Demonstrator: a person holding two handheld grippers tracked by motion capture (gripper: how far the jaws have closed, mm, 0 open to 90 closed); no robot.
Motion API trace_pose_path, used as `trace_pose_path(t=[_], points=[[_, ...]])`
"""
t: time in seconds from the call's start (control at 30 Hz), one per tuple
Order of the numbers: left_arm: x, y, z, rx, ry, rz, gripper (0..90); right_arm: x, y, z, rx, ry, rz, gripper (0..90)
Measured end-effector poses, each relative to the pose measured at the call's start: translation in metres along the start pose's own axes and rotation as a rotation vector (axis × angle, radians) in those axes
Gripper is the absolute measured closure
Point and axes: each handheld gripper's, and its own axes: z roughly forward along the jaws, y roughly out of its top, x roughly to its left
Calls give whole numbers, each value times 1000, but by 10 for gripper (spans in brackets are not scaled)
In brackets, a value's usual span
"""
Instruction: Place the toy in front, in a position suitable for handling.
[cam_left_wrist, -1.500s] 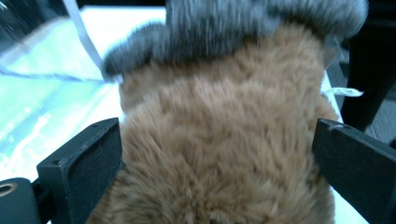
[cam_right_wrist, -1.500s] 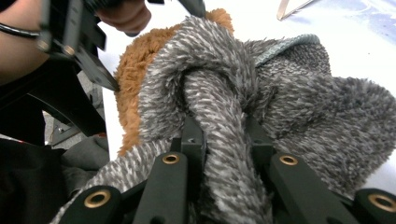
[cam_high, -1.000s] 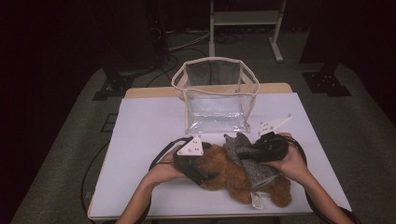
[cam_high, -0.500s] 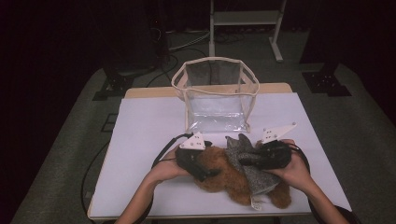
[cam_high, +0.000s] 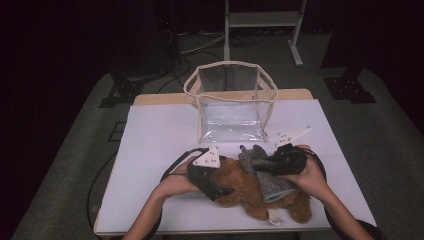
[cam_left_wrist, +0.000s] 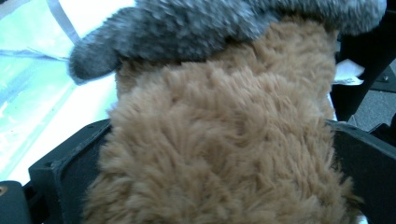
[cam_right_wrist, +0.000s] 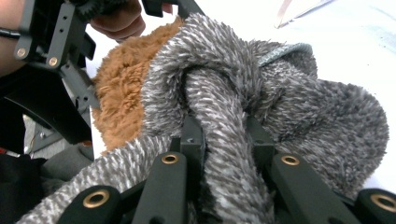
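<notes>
- Both hands have drifted slightly since the earlier frames: right gripper (cam_high: 267, 164) has slid left along the table over the toy, left one barely shifted.
- Left gripper (cam_high: 220, 189) is clamped on the brown plush toy (cam_high: 245, 192); fur bulges between its jaws in the left gripper view (cam_left_wrist: 219, 154).
- Right gripper is pinched on a fold of the grey fuzzy garment (cam_right_wrist: 219, 130), which lies draped over the toy's upper side (cam_high: 265, 175).
- Toy lies at the near edge of the white table (cam_high: 160, 135), long axis running left to right, between the two hands.
- Clear plastic bag (cam_high: 231, 107) stands open straight beyond the toy, farther from the person, roughly centred between both hands.
- Neither hand is clearly closer to it; my guess is the pair goes forward together.
</notes>
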Motion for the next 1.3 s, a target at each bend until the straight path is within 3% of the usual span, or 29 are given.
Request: trace_pose_path(t=[0.17, 0.27, 0.33, 0.43, 0.47, 0.5, 0.57, 0.73, 0.9, 1.07, 1.17, 1.3], points=[[2, 7, -8, -57, 9, -25, 0, 16, -11, -4, -25, -27, -26, 743], [3, 8, -10, -55, 20, -32, 0, 26, -13, -5, -26, -40, -58, 744], [3, 6, -9, -46, 8, -42, 0, 32, -14, -6, -26, -46, -73, 745], [2, 1, -4, -6, -61, -75, 1, 38, -14, -7, -24, -40, -85, 744], [0, -1, -1, 11, -105, -76, 10, 38, -14, -8, -24, -33, -85, 744], [-3, -2, 1, 19, -116, -52, 48, 38, -12, -10, -24, -26, -88, 743], [-7, -2, 2, 31, -99, -29, 30, 37, -7, -14, -29, -27, -93, 741], [-7, -5, -1, 31, -97, -31, 30, 26, 5, -23, -53, -74, -90, 738], [-8, -5, -3, 29, -90, -19, 28, 15, -5, -16, -29, -69, -46, 728], [-6, -8, -7, 22, -85, -40, 14, 19, -21, -11, -47, -68, -17, 742], [-7, -10, -9, 18, -91, -35, 14, 26, -25, -13, -52, -66, -32, 747], [-7, -16, -11, 10, -110, -75, 13, 36, -27, -15, -46, -80, -61, 752]])
